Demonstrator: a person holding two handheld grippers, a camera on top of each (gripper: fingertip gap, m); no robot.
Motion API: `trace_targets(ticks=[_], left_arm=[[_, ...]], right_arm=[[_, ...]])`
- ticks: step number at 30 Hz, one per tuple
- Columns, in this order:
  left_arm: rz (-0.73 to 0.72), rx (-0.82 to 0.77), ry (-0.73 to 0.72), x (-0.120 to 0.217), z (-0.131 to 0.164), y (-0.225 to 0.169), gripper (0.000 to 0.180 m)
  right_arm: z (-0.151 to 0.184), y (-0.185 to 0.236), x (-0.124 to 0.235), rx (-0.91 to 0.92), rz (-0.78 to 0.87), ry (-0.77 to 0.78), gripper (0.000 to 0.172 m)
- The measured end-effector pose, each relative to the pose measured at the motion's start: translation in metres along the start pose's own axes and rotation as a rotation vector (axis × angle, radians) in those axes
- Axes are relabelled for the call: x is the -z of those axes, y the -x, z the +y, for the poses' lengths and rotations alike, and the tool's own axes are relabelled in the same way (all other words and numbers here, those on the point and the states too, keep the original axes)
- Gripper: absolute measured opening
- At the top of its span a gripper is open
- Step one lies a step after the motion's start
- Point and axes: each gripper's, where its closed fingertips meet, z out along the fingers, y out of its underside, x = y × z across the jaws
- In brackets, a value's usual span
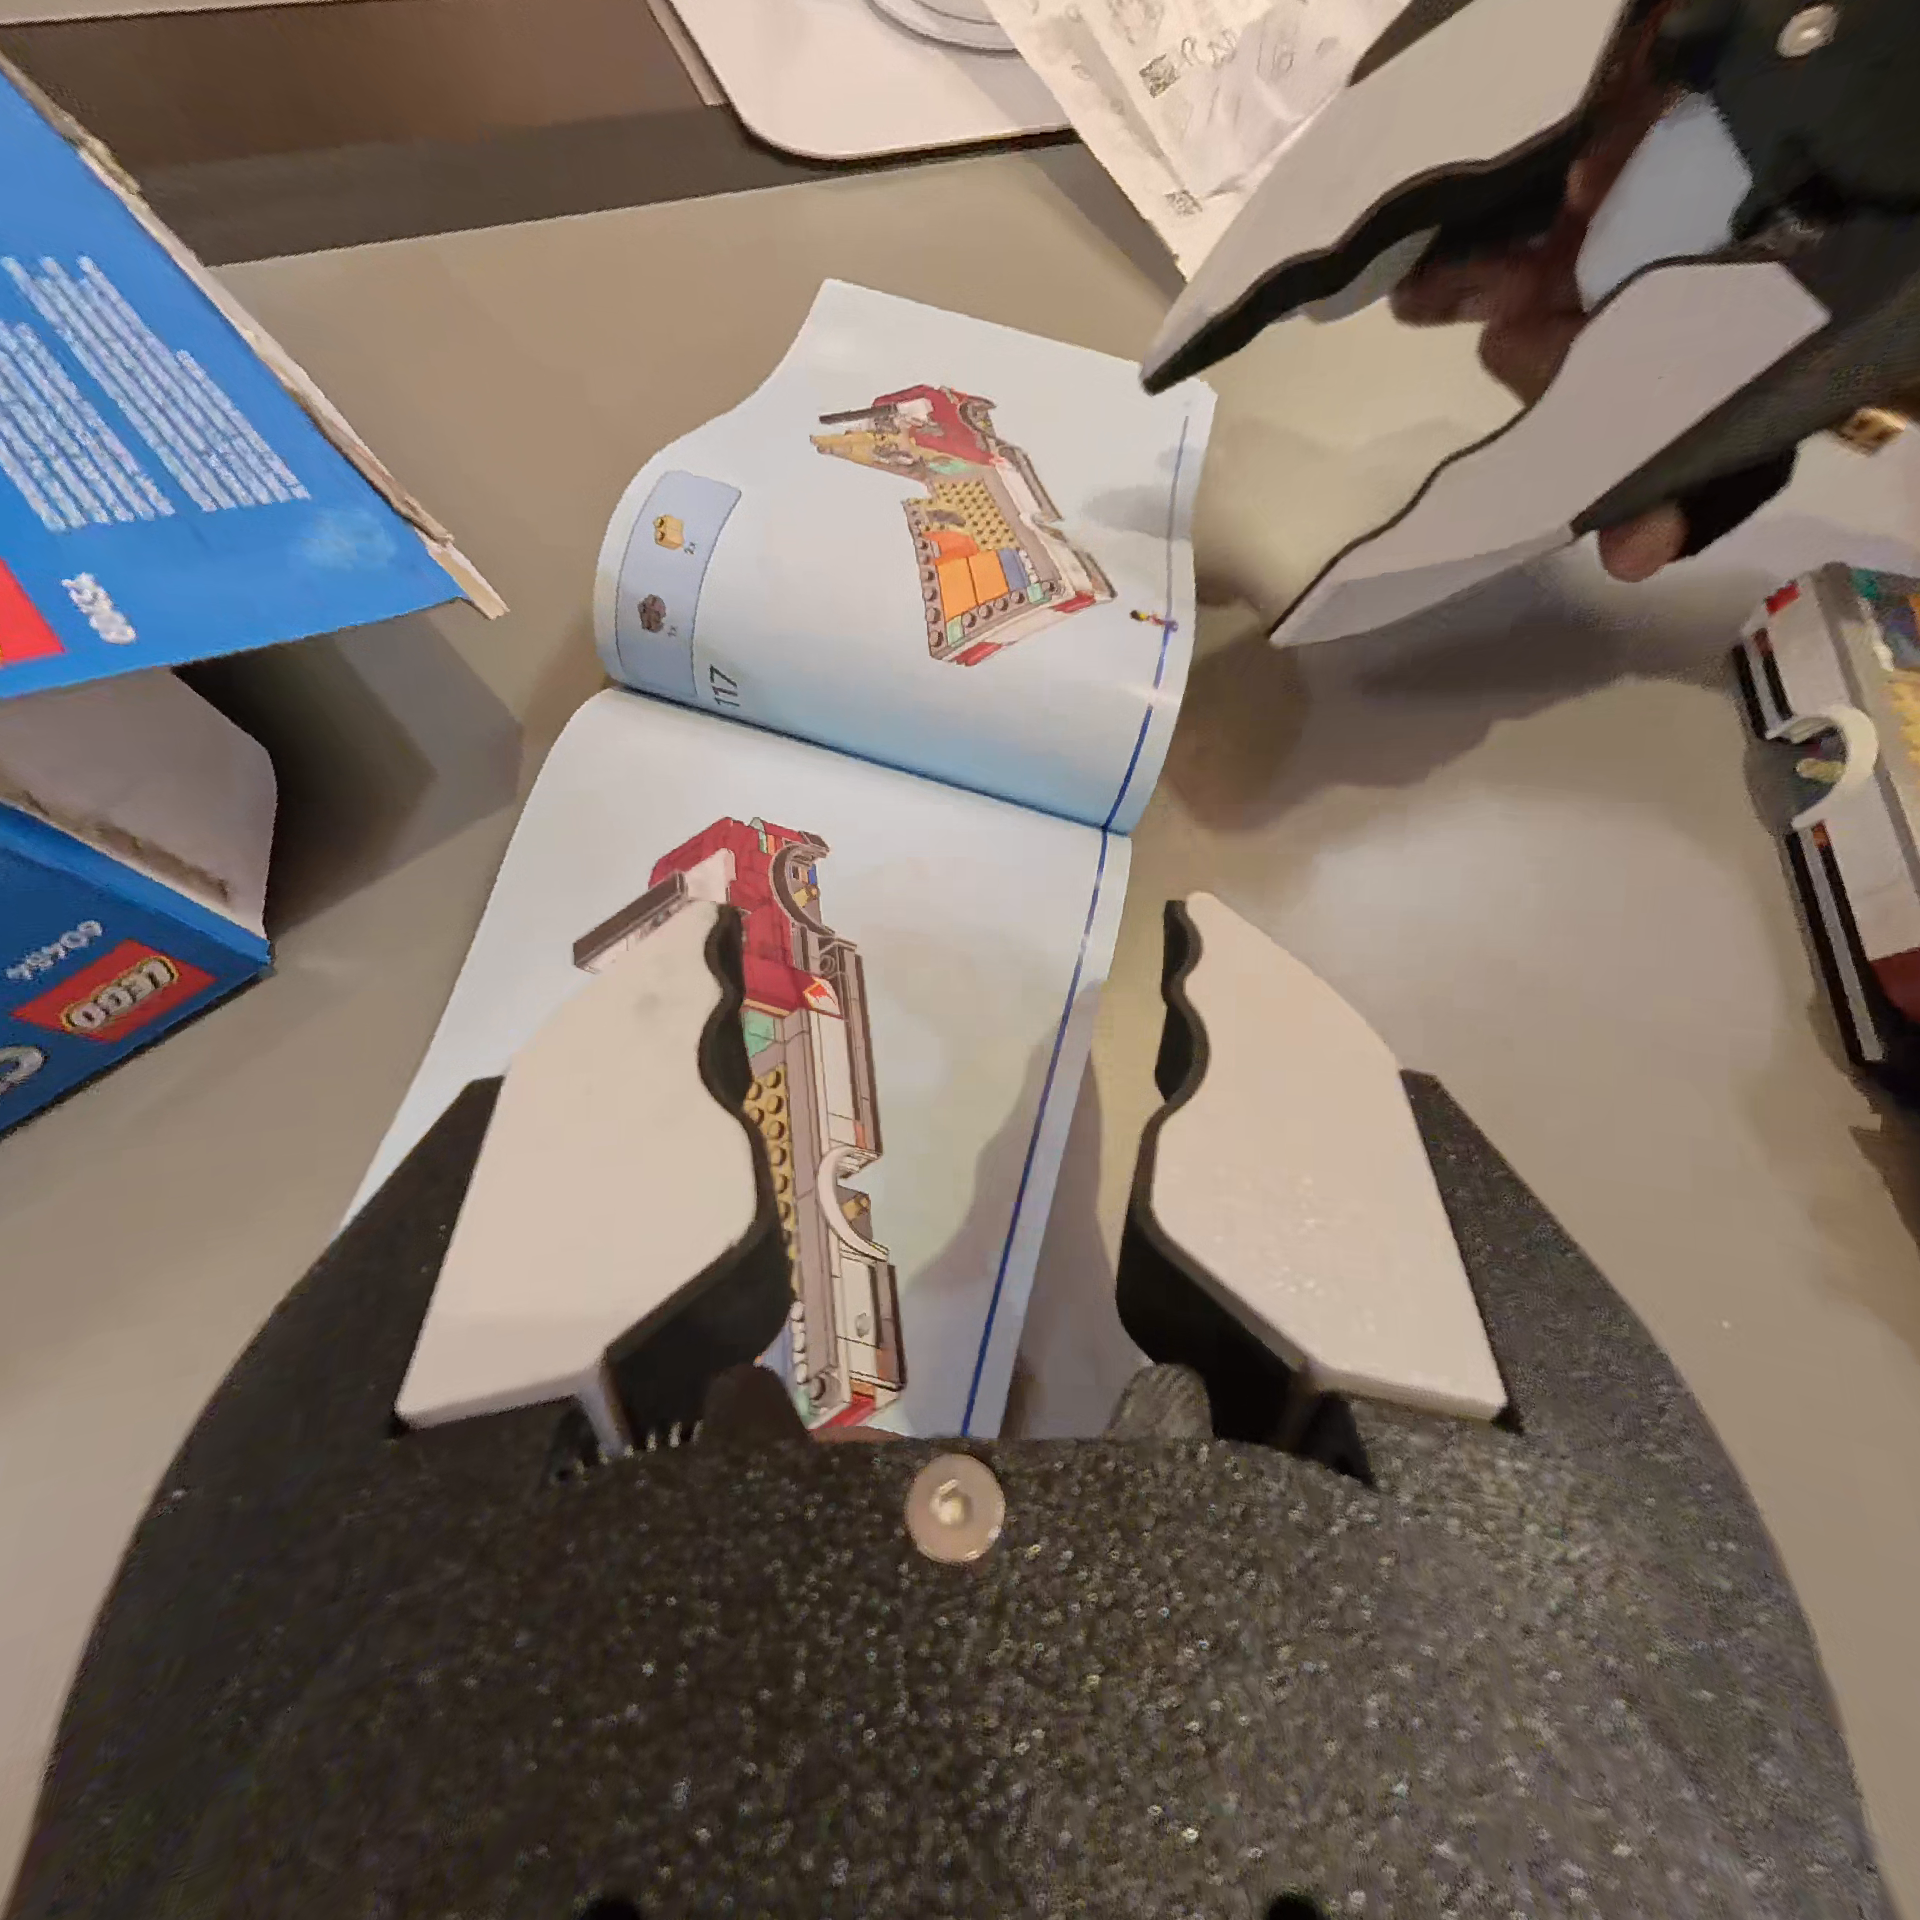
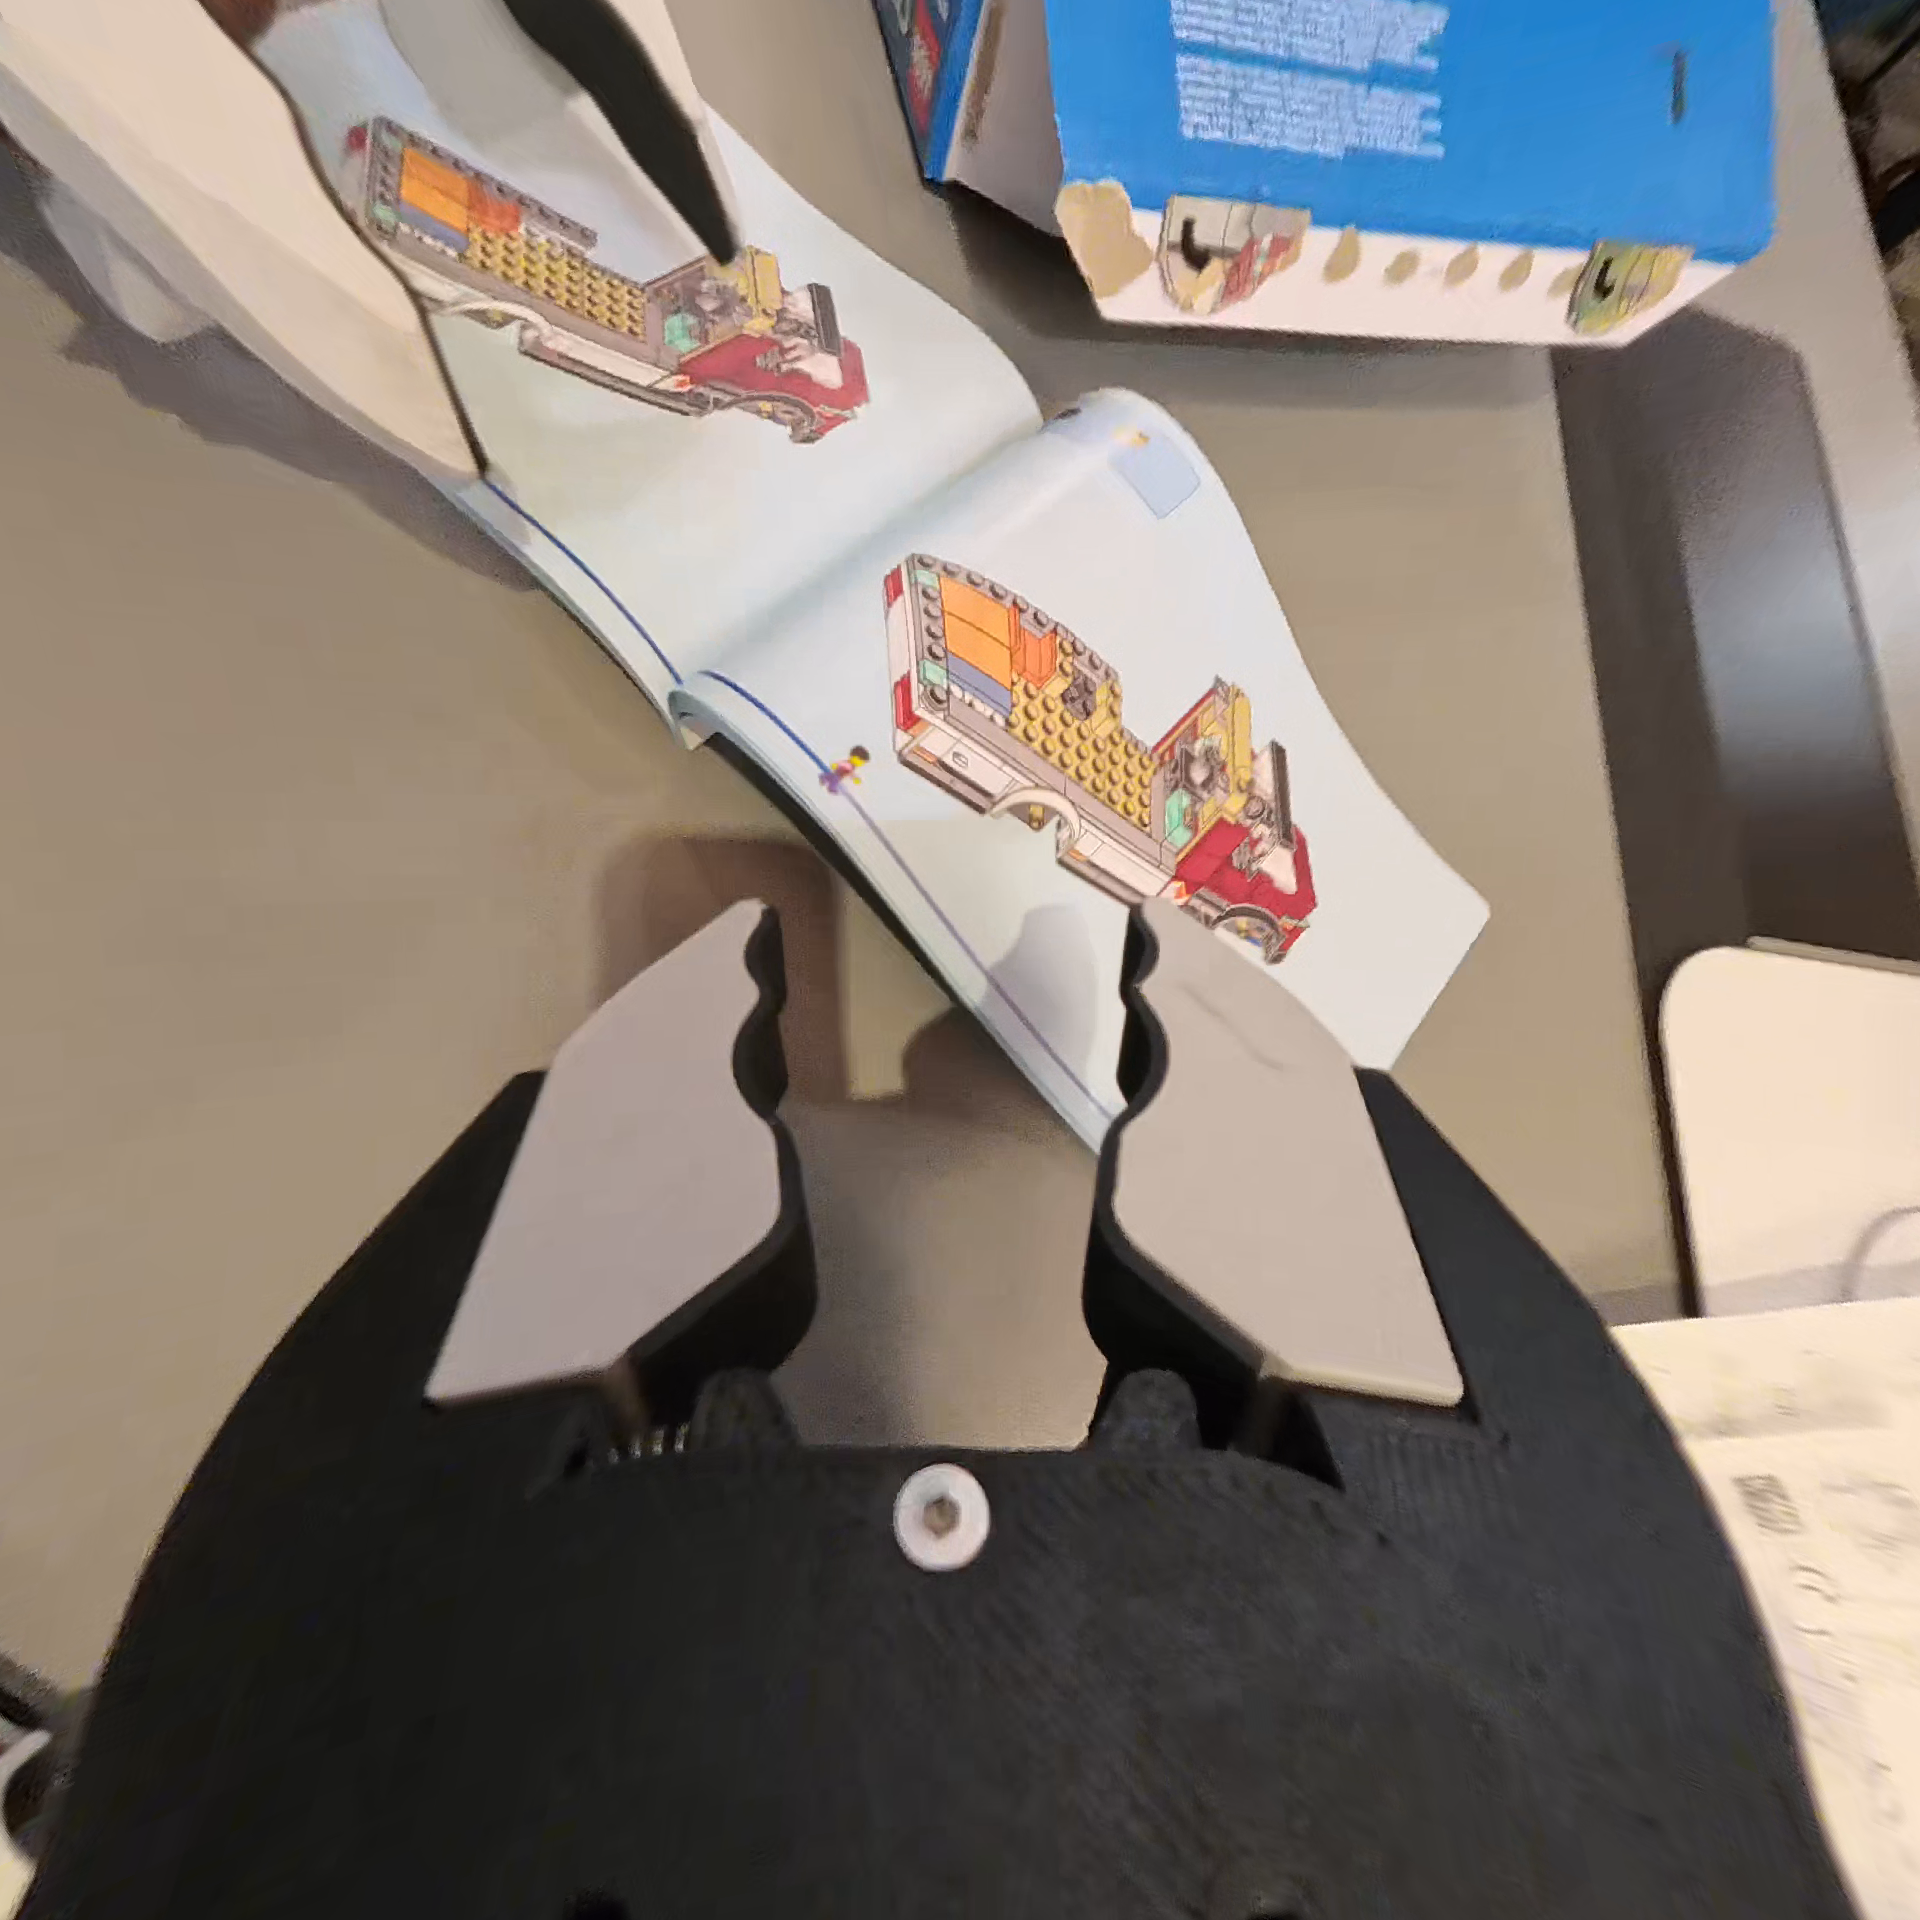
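Note:
An open instruction booklet (image 1: 935, 727) with pictures of a red and white brick truck lies on the beige table (image 1: 1455, 935). My left gripper (image 1: 956, 914) is open and empty, low over the booklet's near page, with its left finger above the printed truck. My right gripper (image 2: 954, 914) is open and empty, with the lifted outer edge of the booklet's (image 2: 790, 582) other page running between its fingers, untouched by either pad. In the left wrist view my right gripper (image 1: 1216, 504) shows at the upper right, just off the far page's corner. In the right wrist view my left gripper (image 2: 603, 358) shows at the upper left.
A torn-open blue cardboard box (image 1: 156, 416) stands left of the booklet and shows in the right wrist view (image 2: 1403, 156). A partly built white and red brick vehicle (image 1: 1839, 790) sits at the right. A printed paper sheet (image 1: 1174, 94) and a white flat object (image 2: 1787, 1122) lie beyond.

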Motion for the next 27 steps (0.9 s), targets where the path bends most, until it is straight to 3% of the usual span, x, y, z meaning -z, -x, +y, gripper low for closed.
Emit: trace_targets(ticks=[6,10,18,24,27], left_arm=[[0.093,-0.108,0.038,-0.001,-0.009,0.017,0.081],[0.158,-0.044,0.027,0.000,-0.010,0.023,0.081],[0.161,-0.088,0.001,0.003,-0.007,0.016,0.083],[0.079,-0.167,-0.026,-0.003,-0.013,0.005,0.087],[-0.033,-0.238,-0.028,-0.007,-0.015,0.005,0.089]], right_arm=[[0.013,0.006,-0.014,-0.015,-0.052,0.101,0.064],[0.003,0.021,-0.019,0.006,-0.093,0.108,0.062],[-0.010,0.047,-0.023,0.100,-0.132,0.143,0.062],[-0.029,0.059,-0.022,0.127,-0.149,0.103,0.059],[-0.032,0.064,-0.024,0.153,-0.155,0.100,0.059]])
